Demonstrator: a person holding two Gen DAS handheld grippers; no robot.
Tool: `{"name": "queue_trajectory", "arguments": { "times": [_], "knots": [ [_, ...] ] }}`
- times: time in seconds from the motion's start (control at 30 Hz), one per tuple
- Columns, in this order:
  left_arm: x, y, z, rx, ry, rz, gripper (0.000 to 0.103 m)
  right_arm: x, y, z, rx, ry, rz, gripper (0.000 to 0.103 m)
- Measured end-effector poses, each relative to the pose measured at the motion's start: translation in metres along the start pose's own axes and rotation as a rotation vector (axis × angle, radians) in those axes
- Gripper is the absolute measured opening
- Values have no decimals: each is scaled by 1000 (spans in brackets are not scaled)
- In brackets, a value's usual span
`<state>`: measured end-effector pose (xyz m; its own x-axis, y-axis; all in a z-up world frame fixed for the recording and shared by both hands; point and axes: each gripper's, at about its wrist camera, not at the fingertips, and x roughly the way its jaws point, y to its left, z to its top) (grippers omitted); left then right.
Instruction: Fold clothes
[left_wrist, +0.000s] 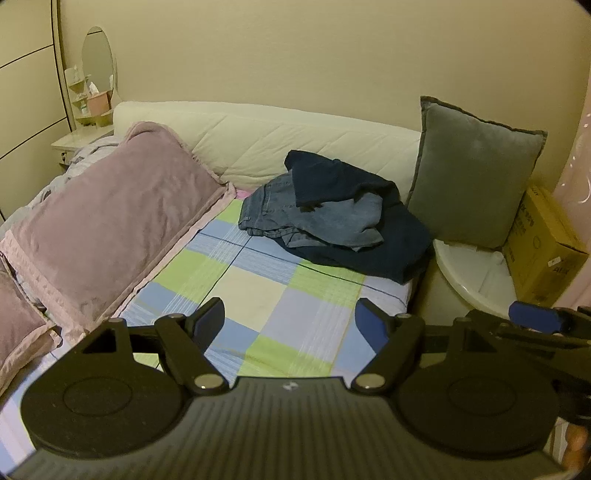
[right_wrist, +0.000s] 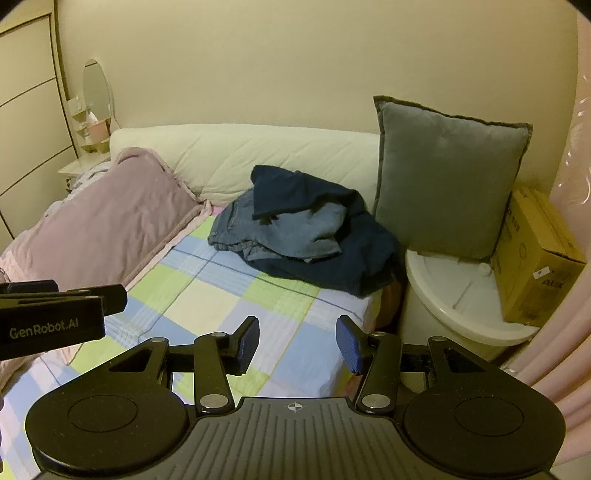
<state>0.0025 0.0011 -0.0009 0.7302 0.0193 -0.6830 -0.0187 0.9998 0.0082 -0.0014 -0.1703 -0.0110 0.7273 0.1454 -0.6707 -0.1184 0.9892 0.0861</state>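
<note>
Left gripper (left_wrist: 290, 321) and right gripper (right_wrist: 295, 341), both spread and empty, hover side by side over the checked sheet (left_wrist: 255, 291), facing the crumpled clothes pile (left_wrist: 332, 221) heaped near the headboard (left_wrist: 258, 140), well apart.

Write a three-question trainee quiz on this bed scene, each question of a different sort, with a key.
1. True or false: the left gripper and the right gripper are both open and hold nothing.
2. Multiple choice: the crumpled dark navy garment lies
A. draped over the faded light blue denim jeans
B. flat under the mauve velvet pillow
C. inside the brown cardboard box
3. Fill in: the upright grey square cushion stands to the ____ of the clothes pile in both views.

Key: 1 true; 2 A; 3 right.
</note>
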Motion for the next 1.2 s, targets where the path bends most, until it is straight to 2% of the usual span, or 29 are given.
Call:
{"name": "queue_trajectory", "arguments": {
  "times": [0.27, 0.33, 0.63, 1.2],
  "knots": [
    [9, 6, 3, -29, 43, 5, 75, 2, 5, 4, 1, 0, -9, 50],
    [7, 21, -4, -41, 21, -9, 75, 5, 6, 7, 2, 0, -12, 50],
    [11, 36, -11, -34, 14, -3, 75, 15, 12, 13, 5, 0, -22, 50],
    [28, 46, 2, -69, 36, 1, 75, 31, 10, 26, -12, 1, -41, 50]
  ]
}}
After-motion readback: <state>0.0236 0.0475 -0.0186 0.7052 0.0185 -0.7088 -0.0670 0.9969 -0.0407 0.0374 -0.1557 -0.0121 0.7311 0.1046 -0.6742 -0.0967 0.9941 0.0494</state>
